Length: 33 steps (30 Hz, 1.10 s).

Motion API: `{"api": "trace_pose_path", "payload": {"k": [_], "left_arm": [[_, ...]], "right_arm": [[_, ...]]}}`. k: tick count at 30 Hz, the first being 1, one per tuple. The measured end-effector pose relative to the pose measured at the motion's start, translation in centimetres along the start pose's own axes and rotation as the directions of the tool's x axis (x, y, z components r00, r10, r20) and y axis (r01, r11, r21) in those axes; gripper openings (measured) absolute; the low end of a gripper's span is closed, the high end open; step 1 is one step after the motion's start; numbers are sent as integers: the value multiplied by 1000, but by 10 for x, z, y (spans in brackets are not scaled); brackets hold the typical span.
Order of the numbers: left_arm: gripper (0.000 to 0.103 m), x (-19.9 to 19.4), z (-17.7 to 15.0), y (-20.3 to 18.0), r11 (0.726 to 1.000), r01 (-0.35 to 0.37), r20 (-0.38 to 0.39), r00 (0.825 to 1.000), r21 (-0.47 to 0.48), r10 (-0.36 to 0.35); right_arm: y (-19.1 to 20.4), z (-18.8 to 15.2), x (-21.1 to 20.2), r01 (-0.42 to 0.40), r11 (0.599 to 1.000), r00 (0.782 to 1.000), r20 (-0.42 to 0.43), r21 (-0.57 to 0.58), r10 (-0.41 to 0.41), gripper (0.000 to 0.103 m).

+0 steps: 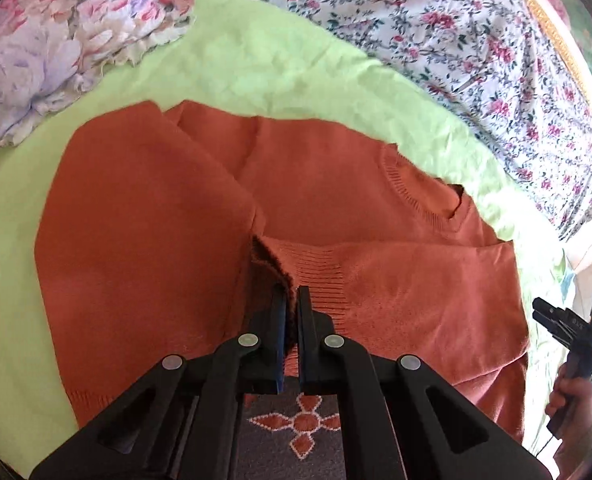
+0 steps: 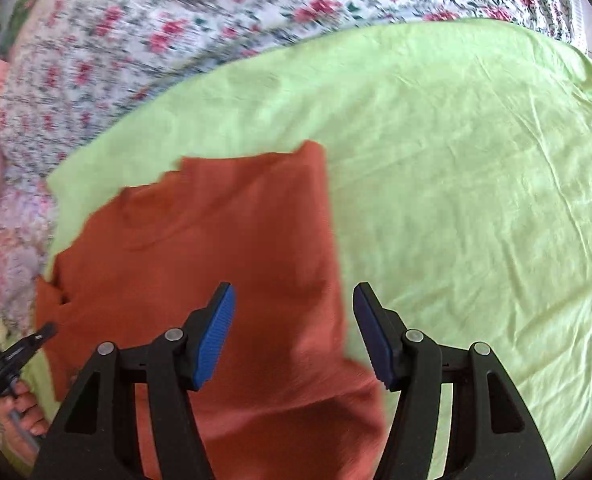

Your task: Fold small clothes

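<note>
Left wrist view: the left hand-held gripper point(image 1: 291, 300), lower centre, is clamped on the ribbed cuff point(image 1: 316, 276) of the orange sweater point(image 1: 143, 248), which fills mid-frame on a green sheet point(image 1: 255, 64). A floral pillow point(image 1: 47, 48) lies upper left, a floral quilt point(image 1: 476, 40) upper right. Right wrist view: the right hand-held gripper point(image 2: 293, 320) stands open and empty above the sweater's right edge; green sheet fills the right.
</note>
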State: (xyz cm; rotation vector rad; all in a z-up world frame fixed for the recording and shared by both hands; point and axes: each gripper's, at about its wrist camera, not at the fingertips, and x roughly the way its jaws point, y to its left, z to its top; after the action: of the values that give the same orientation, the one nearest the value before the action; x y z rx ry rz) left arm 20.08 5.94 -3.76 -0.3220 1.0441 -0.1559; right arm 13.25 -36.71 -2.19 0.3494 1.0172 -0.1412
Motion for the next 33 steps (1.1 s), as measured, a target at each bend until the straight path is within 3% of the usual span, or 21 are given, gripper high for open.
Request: {"api": "trace_pose_path", "payload": {"k": [3,8,13,14,15,17,22,23,26,27,33], "left_arm": [[2,-1,-4,-2,999,-31,-2,1000,13,31],[2,0,-1,12,996,-65,-1,998,-65,65],[2,3,1,3,996,-83,-6,997,-20,83],[2,4,1,2,996,-83,-8,997,-20,83],[2,5,1,3,997,-79,-10,997,-26,79],[2,8,1,3,997,-70,-19,997,-30,70],[5,14,-3,5,996,-85,-75,994,-10,84],[8,8,-4,6,997,-73,-74,995,-9,72],[13,-16,-9,11,999,-39,-56,998,-8,39],[14,-25,-12,14,999,-31,-49,998,-10,31],[34,-64,-36,39,997,-63,-58,996,-42,61]], "right_arm": [[-5,10,16,28,1000,999,-25,-7,-28,62],[-3,16,46,40,999,994,-98,-36,-43,62],[0,13,50,28,997,991,-130,-70,-37,62],[0,13,53,25,997,990,-138,-74,-35,43],[1,13,53,15,997,990,-141,-80,-26,12],[1,18,47,32,995,992,-119,-93,-43,11],[10,20,54,96,984,982,-147,-152,-119,16],[12,21,49,90,984,982,-150,-155,-113,23],[23,20,22,32,988,992,-116,-148,-49,55],[28,19,12,12,988,995,-98,-153,-28,59],[71,-17,-26,-131,972,988,-111,-192,111,59]]}}
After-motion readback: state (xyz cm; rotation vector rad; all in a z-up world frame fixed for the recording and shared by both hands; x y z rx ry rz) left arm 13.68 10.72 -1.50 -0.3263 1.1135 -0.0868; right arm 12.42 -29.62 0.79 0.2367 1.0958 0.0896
